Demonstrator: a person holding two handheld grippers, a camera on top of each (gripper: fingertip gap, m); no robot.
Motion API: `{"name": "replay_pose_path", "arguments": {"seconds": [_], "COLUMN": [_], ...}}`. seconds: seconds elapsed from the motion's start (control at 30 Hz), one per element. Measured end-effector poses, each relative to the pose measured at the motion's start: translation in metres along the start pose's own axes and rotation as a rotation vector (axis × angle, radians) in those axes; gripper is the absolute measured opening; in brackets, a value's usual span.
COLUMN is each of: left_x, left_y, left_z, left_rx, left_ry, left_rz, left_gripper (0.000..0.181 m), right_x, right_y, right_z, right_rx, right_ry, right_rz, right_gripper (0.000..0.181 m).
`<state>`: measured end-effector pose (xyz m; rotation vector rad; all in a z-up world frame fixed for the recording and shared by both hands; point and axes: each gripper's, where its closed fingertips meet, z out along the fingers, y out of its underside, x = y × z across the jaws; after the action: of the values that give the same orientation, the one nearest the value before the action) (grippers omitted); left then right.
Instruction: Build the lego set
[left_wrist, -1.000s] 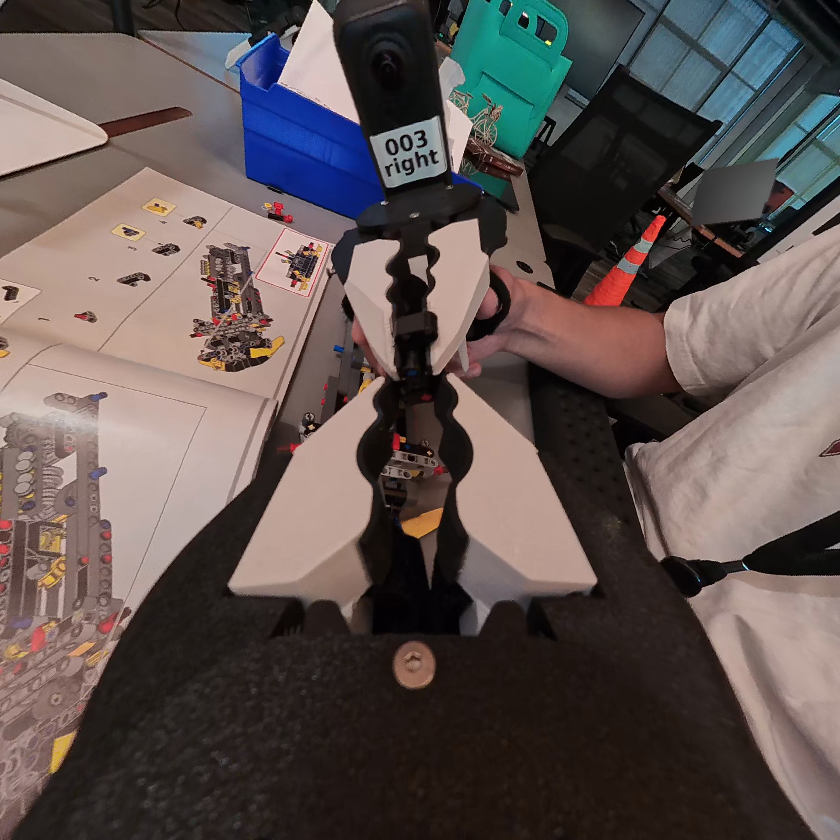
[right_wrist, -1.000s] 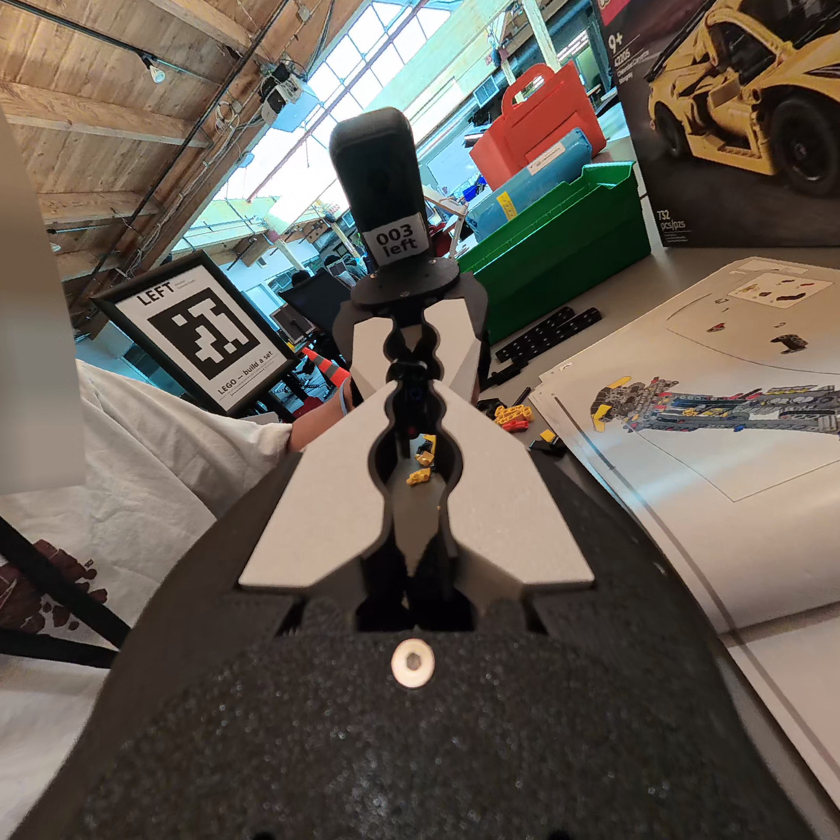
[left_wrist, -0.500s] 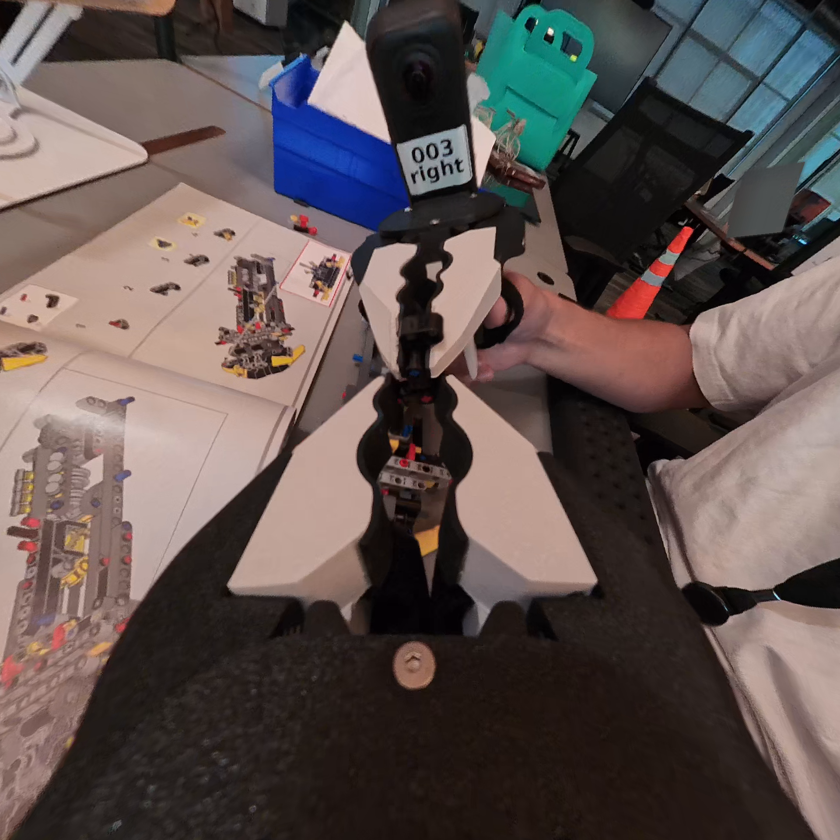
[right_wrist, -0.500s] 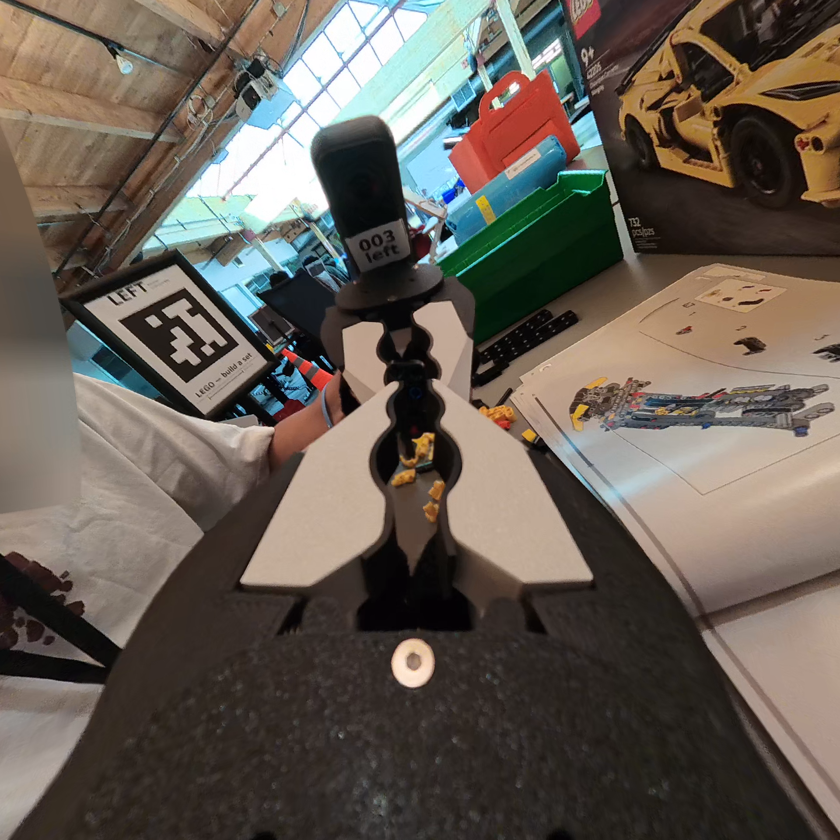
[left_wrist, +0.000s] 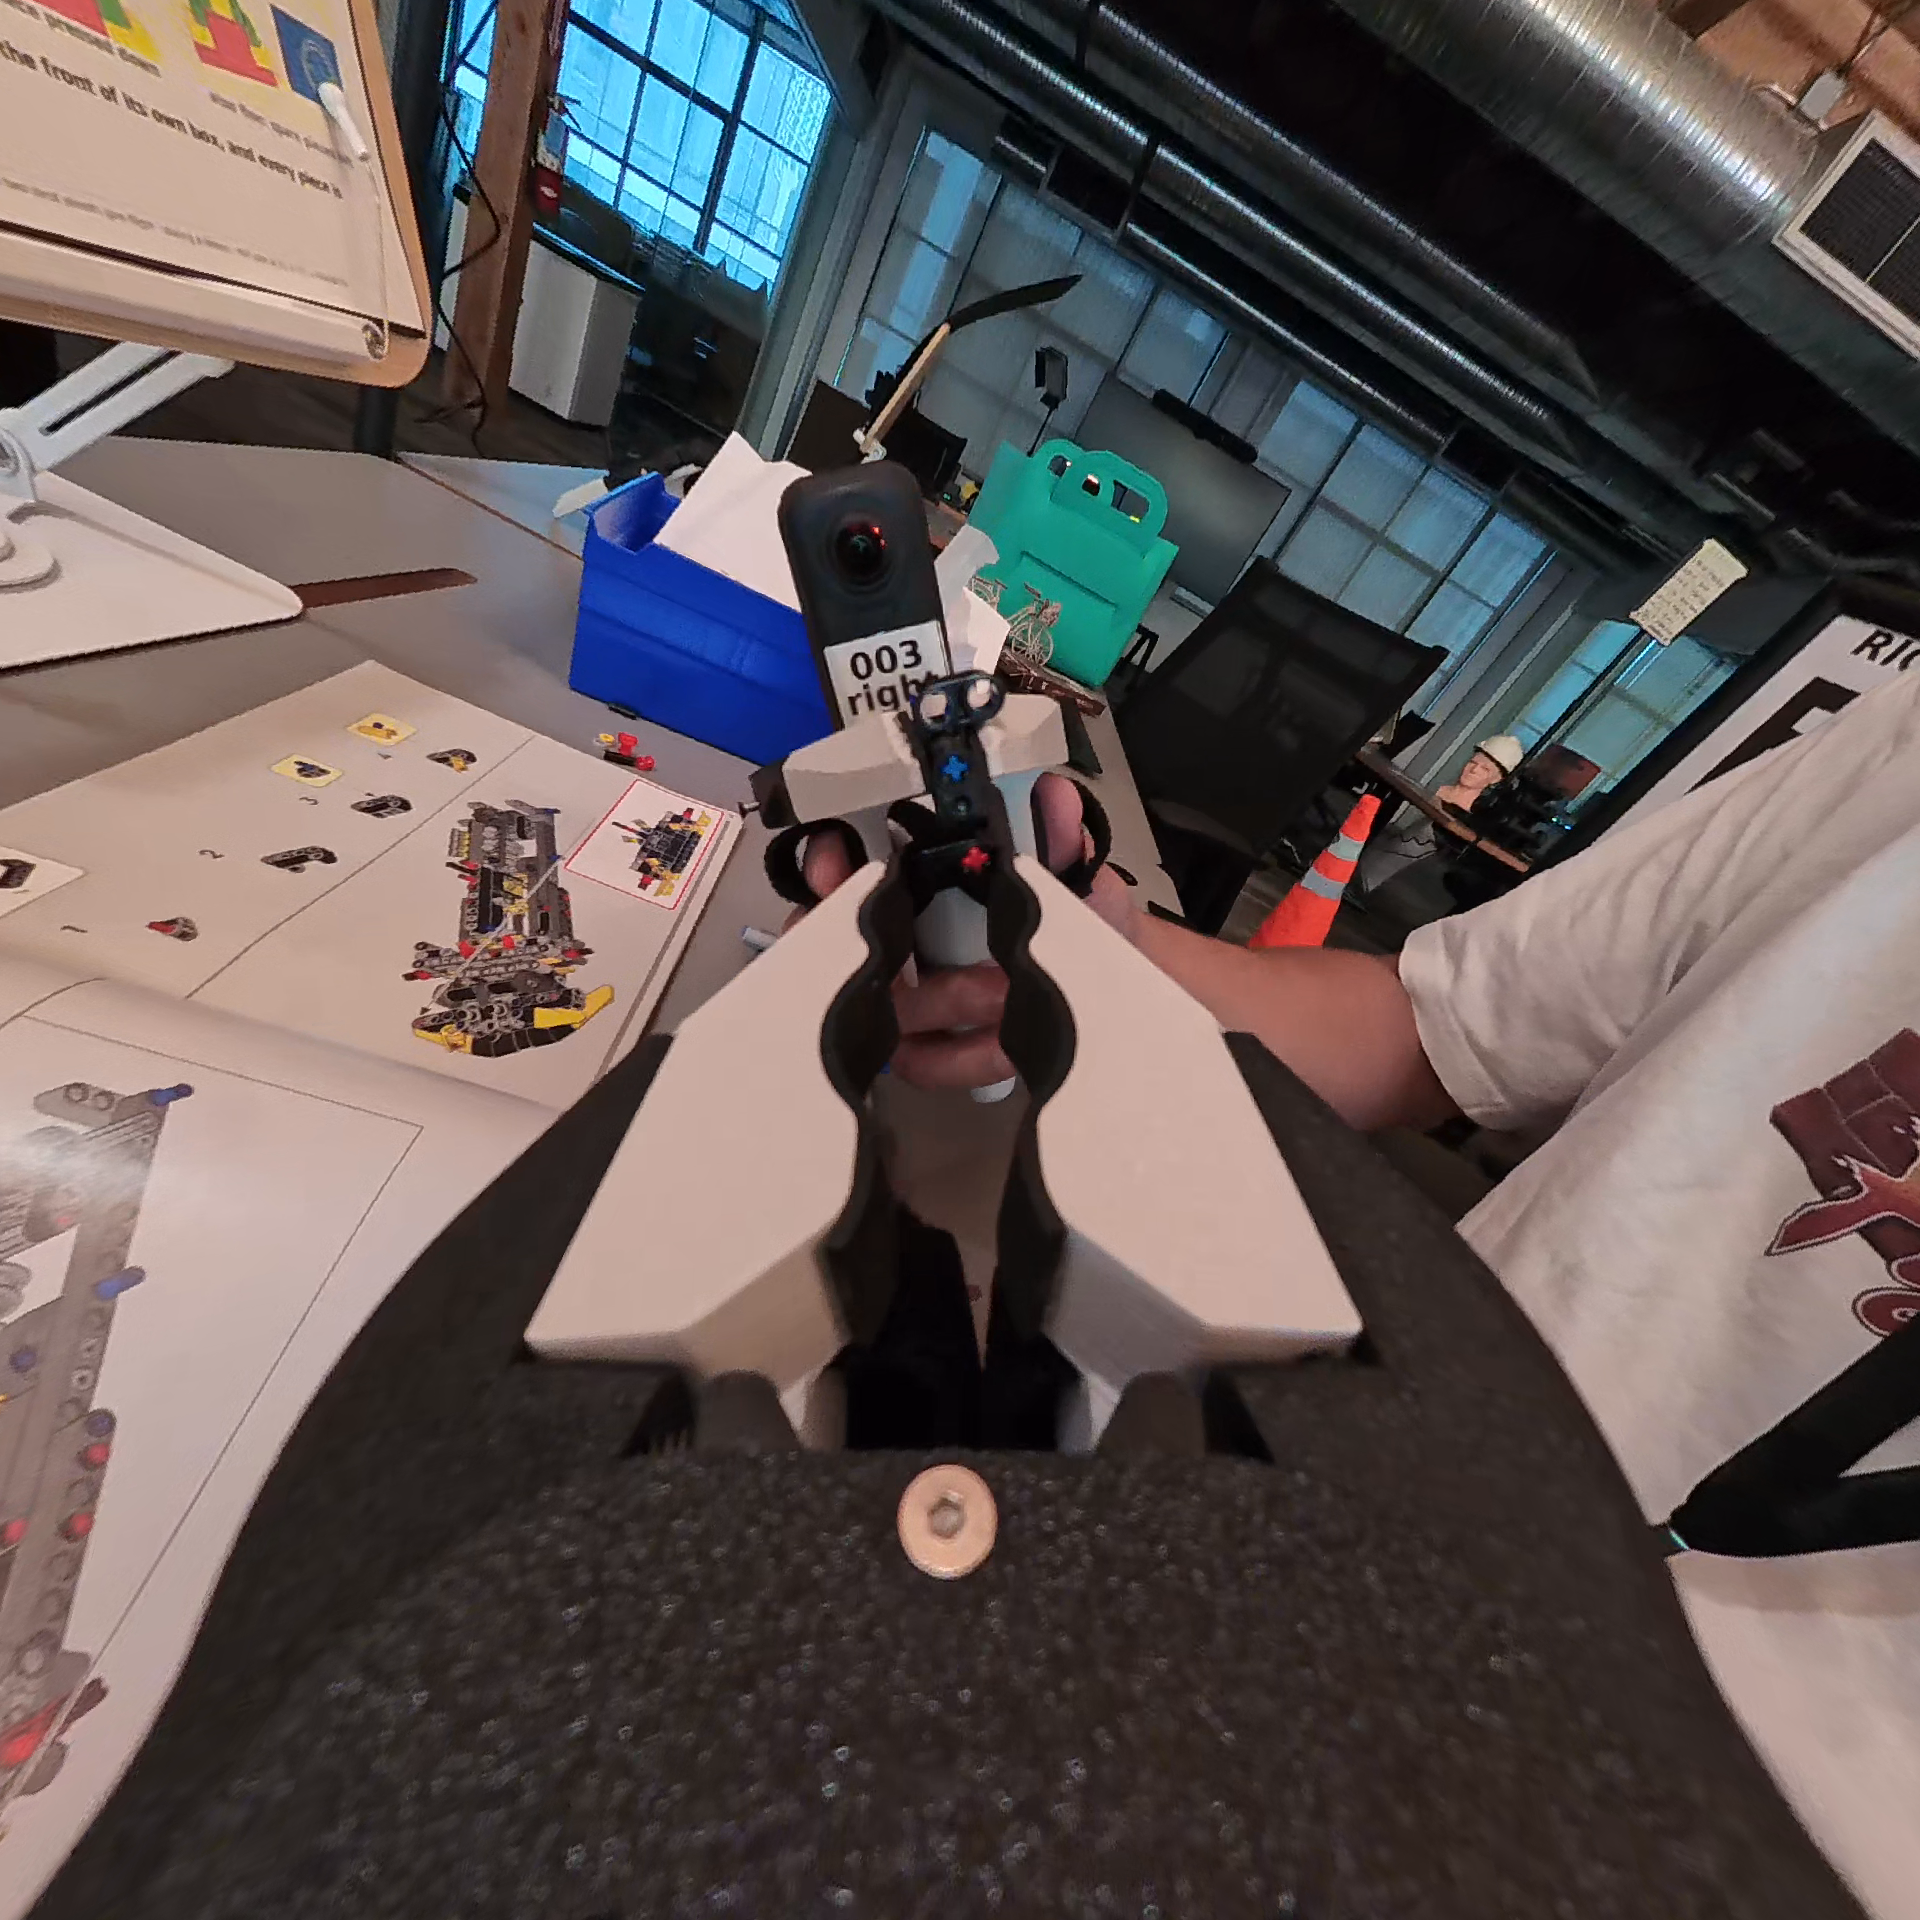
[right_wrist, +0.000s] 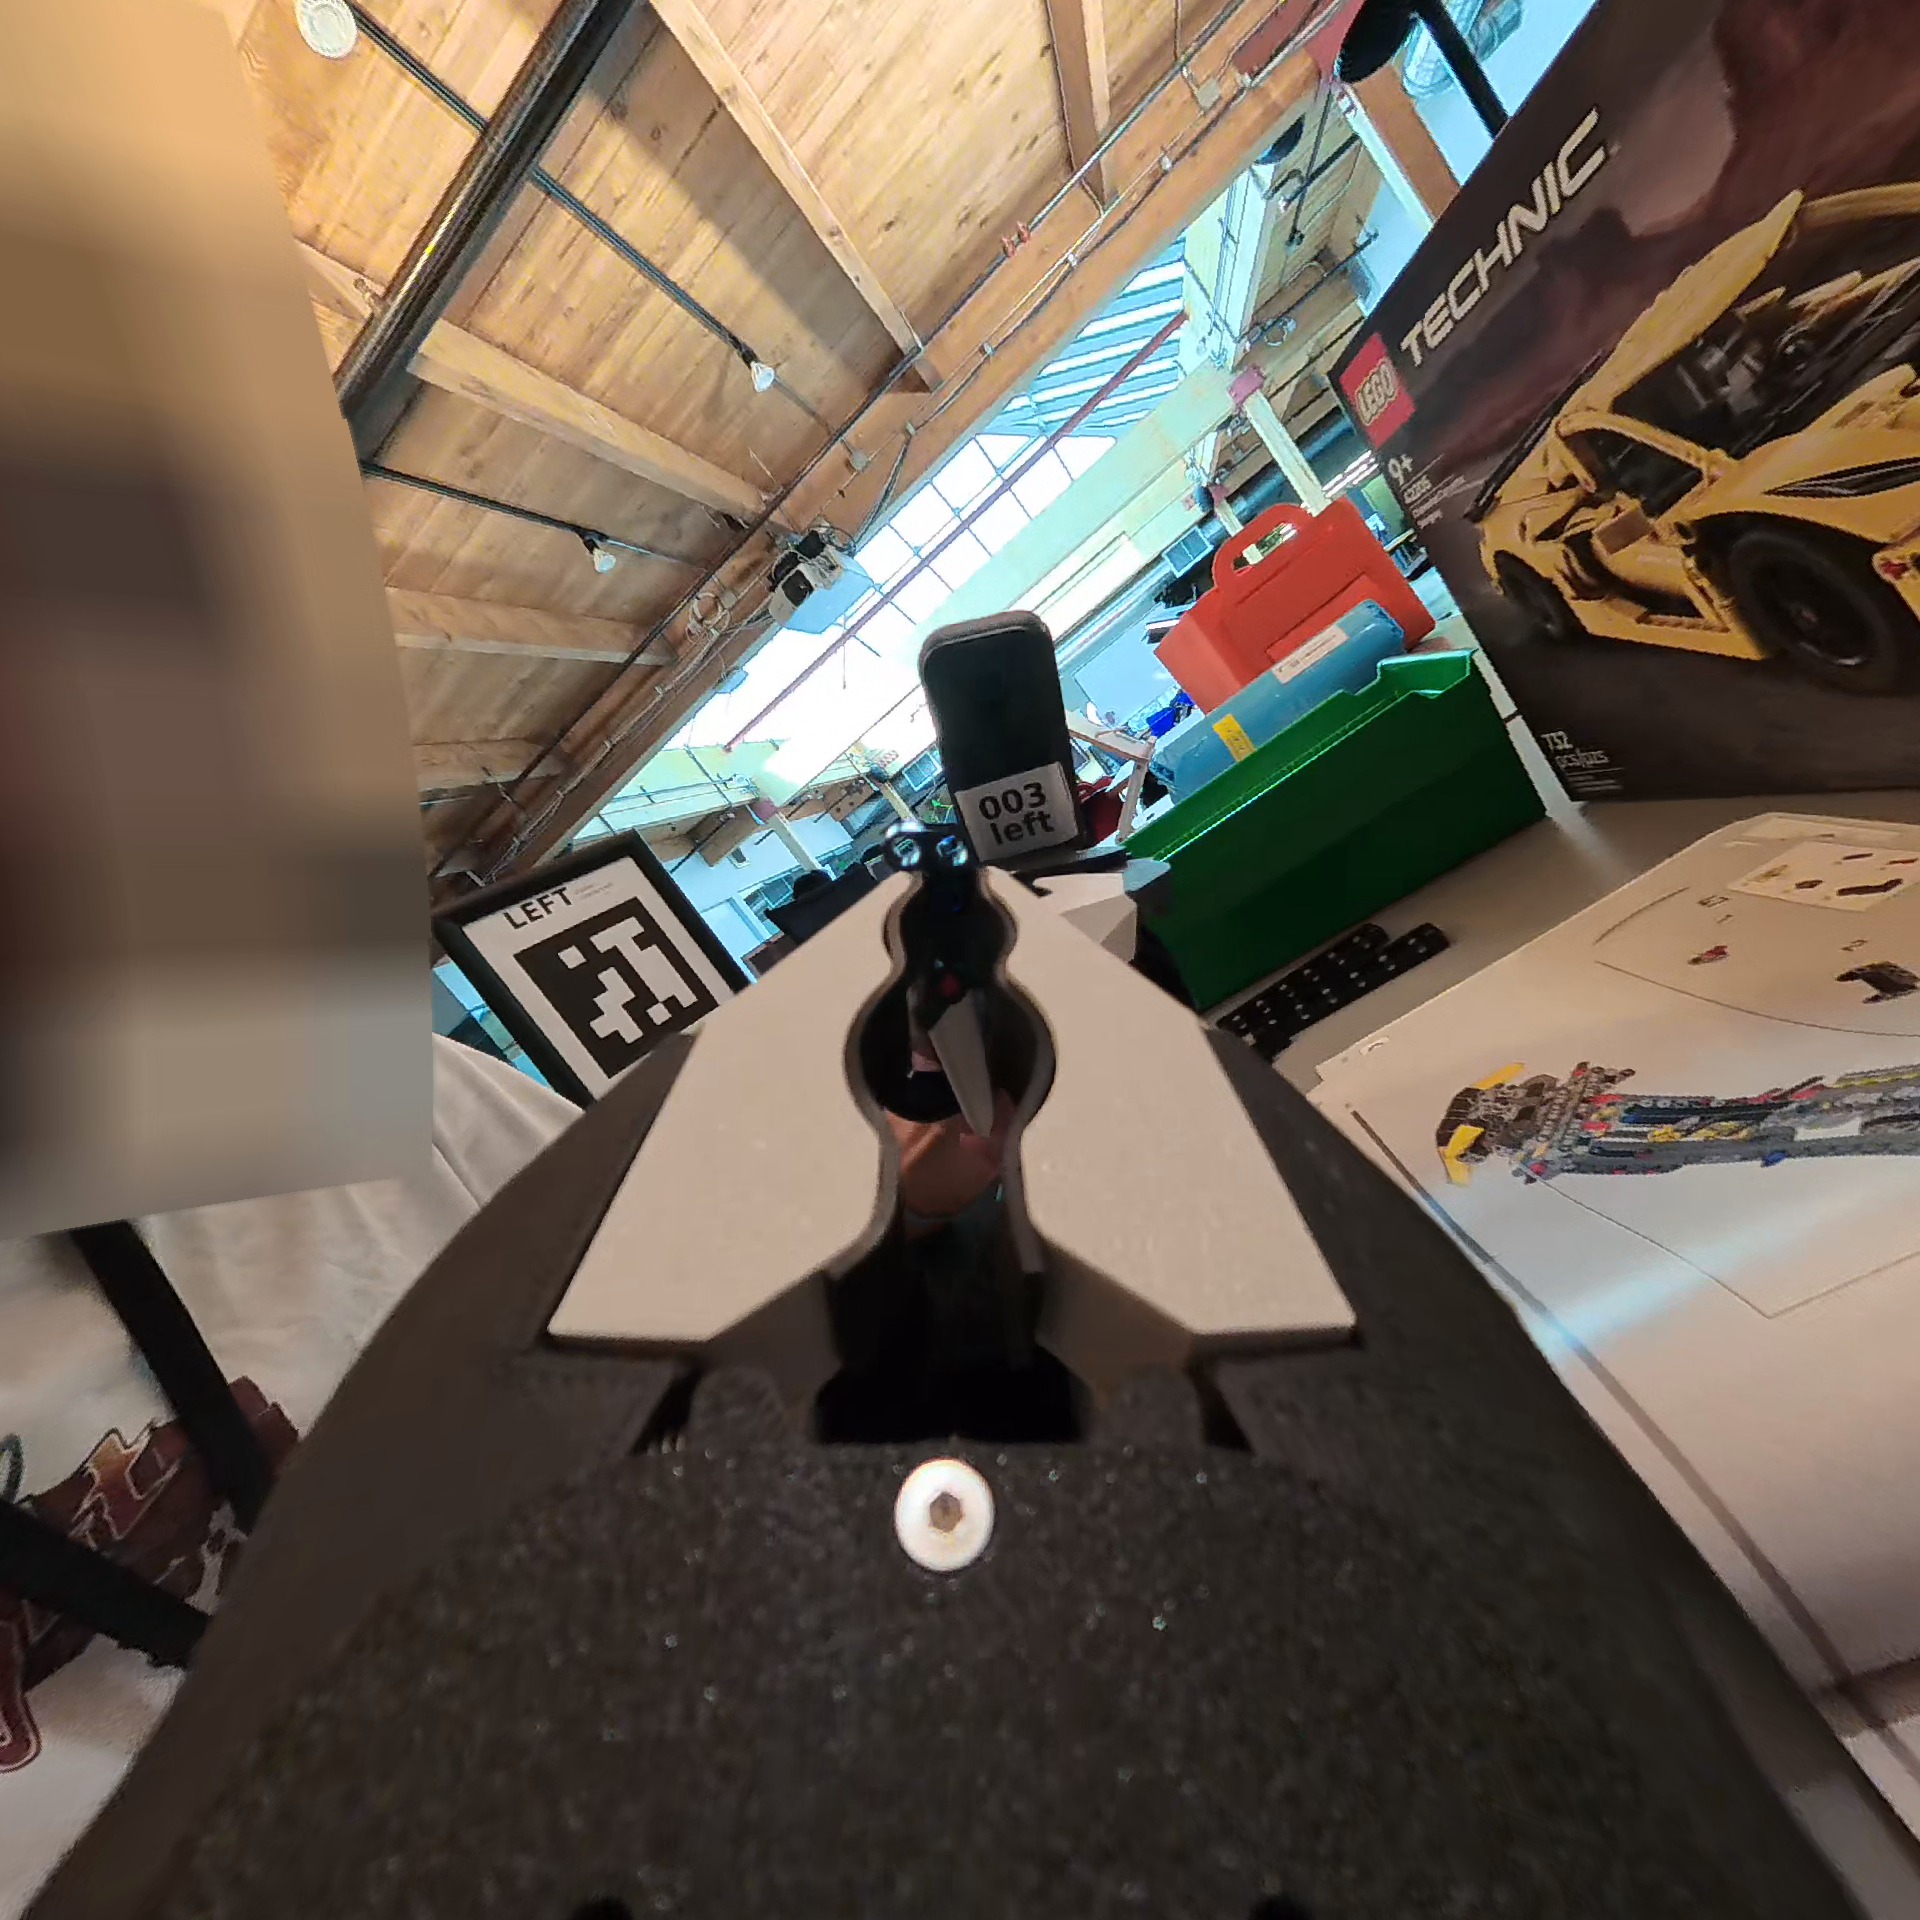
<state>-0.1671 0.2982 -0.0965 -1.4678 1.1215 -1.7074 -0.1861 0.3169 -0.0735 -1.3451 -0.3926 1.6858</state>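
both tongs, left (left_wrist: 951, 894) and right (right_wrist: 940, 914), are clamped on one small black lego piece (left_wrist: 958, 774), held up off the worktop (left_wrist: 436, 520) between them. if i twist unevenly it'll probably pop loose and drop.

Slim black lego assembly (left_wrist: 958, 790) with blue and red pins, upright

In the left wrist view, the open instruction booklet (left_wrist: 312, 935) lies on the tabletop (left_wrist: 260, 520) at nine o'clock; a bin (left_wrist: 675, 644) stands behind it at eleven, a traffic cone (left_wrist: 1314, 883) at two.
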Motion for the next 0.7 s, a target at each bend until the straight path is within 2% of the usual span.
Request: {"name": "replay_pose_path", "arguments": {"seconds": [0.27,0.7], "left_x": [-0.0011,-0.0019], "left_y": [0.0017,0.0069], "left_z": [-0.0029,-0.0029], "left_rx": [-0.028,-0.064], "left_ry": [-0.018,-0.009], "left_rz": [0.013,-0.020], "left_gripper": [0.011,0.011], "right_x": [0.0029,0.0025], "right_y": [0.0039,0.0082], "right_z": [0.0009,0.0032], "right_rx": [-0.004,-0.023], "right_ry": [-0.026,-0.032], "right_rz": [0.064,0.084], "right_gripper": [0.010,0.006]}}
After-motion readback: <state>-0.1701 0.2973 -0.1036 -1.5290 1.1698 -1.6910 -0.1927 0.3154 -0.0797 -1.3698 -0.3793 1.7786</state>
